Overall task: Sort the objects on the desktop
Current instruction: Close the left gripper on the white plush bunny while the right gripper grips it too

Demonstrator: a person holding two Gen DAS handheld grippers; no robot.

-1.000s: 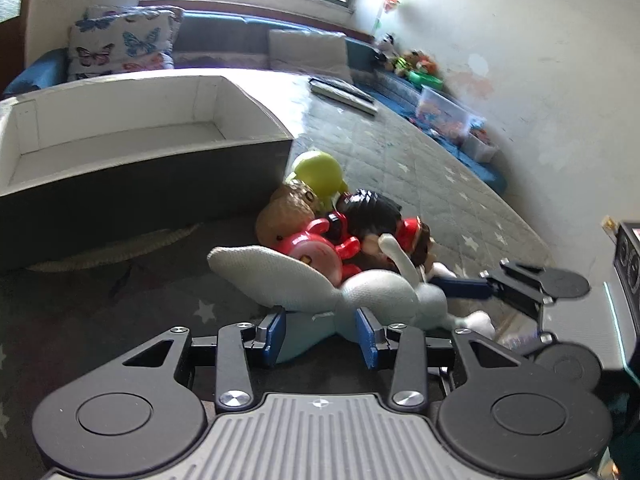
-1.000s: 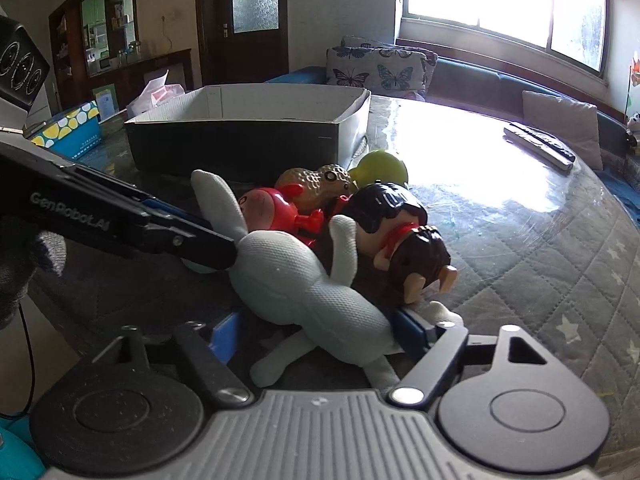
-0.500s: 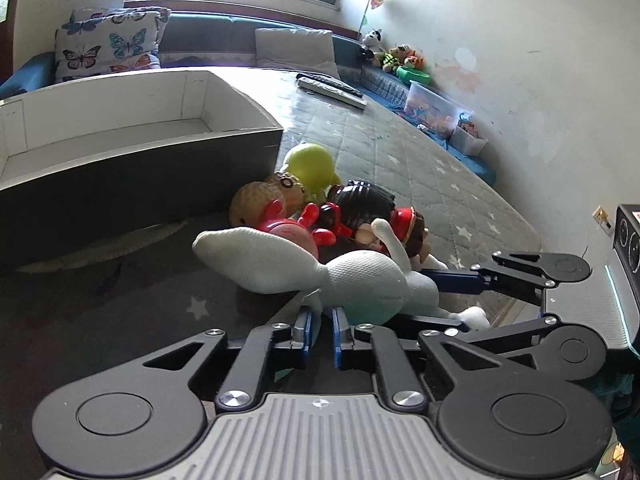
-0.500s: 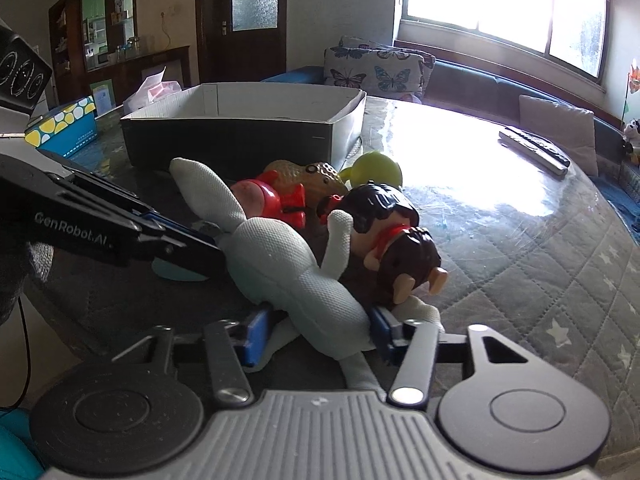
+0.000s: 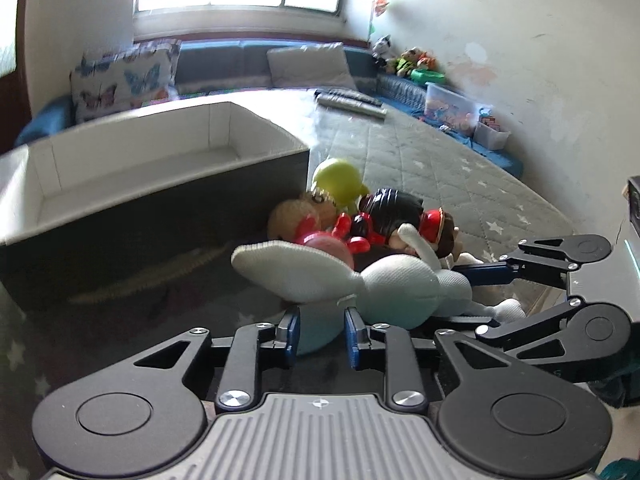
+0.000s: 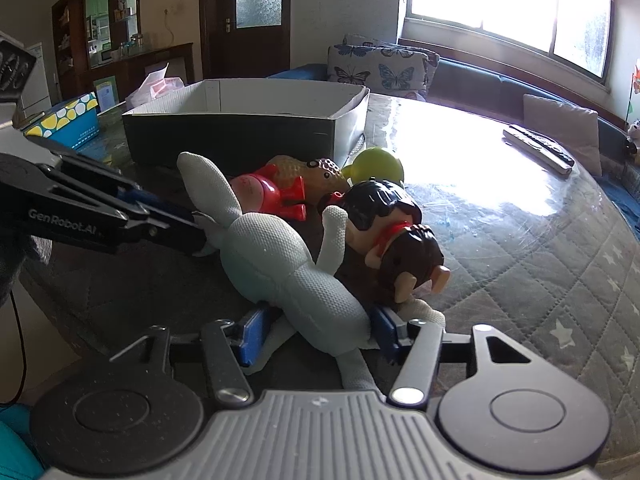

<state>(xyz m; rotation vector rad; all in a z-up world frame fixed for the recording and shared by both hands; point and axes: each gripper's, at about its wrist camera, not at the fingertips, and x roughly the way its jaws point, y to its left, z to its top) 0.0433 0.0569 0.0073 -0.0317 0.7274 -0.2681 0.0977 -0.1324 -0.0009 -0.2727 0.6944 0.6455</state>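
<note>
from the left wrist, the left gripper [image 5: 319, 334] has its blue pads either side of a pale blue part of the plush rabbit [image 5: 360, 284], narrow, seeming to pinch it. the rabbit lies on the dark quilted table [image 5: 460, 168], one long white ear stretched toward the box [image 5: 160, 184], which stands just behind with its white inside showing. pressed against the rabbit's far side is a heap of toys: a green ball [image 5: 338, 182], a brown toy [image 5: 296, 214], a red toy [image 5: 332, 236] and a black-haired doll [image 5: 390, 210]. the right gripper [image 5: 476, 292] reaches in from the right around the rabbit's body. from the right wrist, the right gripper [image 6: 316, 330] sits half-open, pads touching both flanks of the rabbit [image 6: 280, 256], gripping its lower body. the left gripper [image 6: 200, 236] comes in from the left, tips at the rabbit's head. the doll [image 6: 380, 208] leans on the rabbit, the box [image 6: 240, 128] behind, remotes [image 6: 538, 150] well apart on the table [image 6: 540, 264].
</note>
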